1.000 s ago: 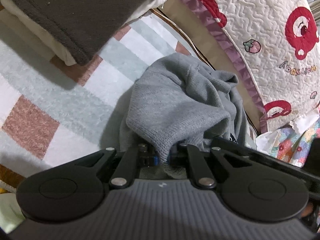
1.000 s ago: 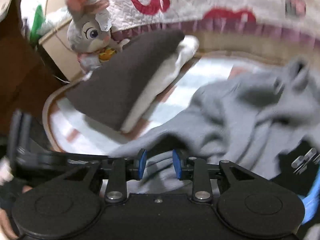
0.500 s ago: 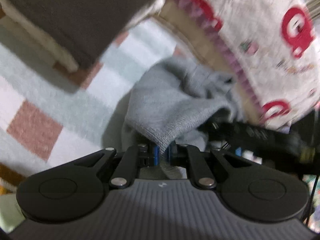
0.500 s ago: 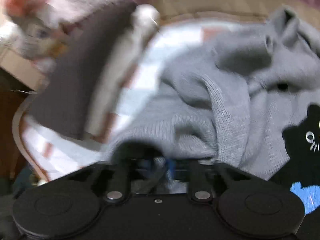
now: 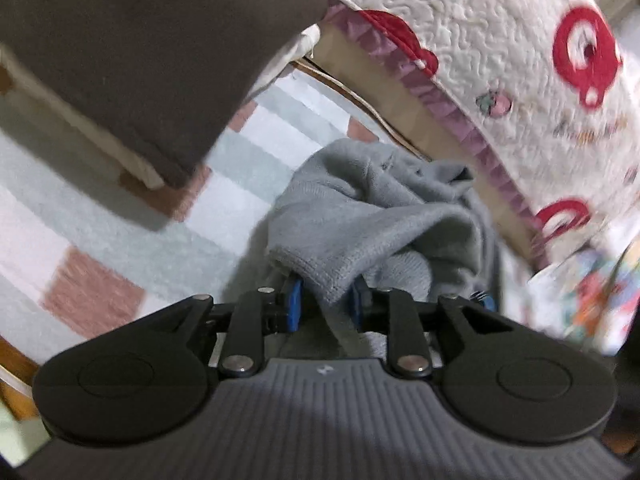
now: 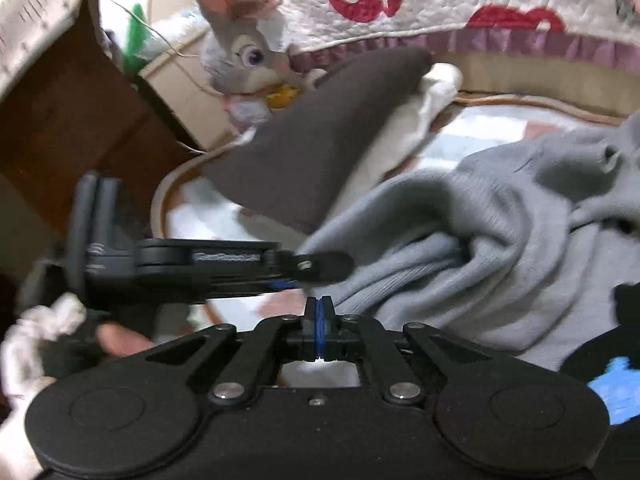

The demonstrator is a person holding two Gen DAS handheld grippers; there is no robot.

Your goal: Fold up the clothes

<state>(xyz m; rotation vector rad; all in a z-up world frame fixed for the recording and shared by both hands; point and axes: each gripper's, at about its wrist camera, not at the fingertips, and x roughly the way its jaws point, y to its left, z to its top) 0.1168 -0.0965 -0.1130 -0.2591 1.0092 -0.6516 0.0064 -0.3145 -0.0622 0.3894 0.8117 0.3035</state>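
Grey sweater (image 5: 372, 216) bunched, no clear axis; hem draped between spread left claw (image 5: 326, 306); right claw (image 6: 319, 322) pressed together, empty.

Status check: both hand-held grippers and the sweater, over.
Left hand-held gripper open, grey sweater hem between its fingers. Right hand-held gripper shut, nothing visibly pinched. Sweater bunched, unfolded. Brown folded stack close alongside.
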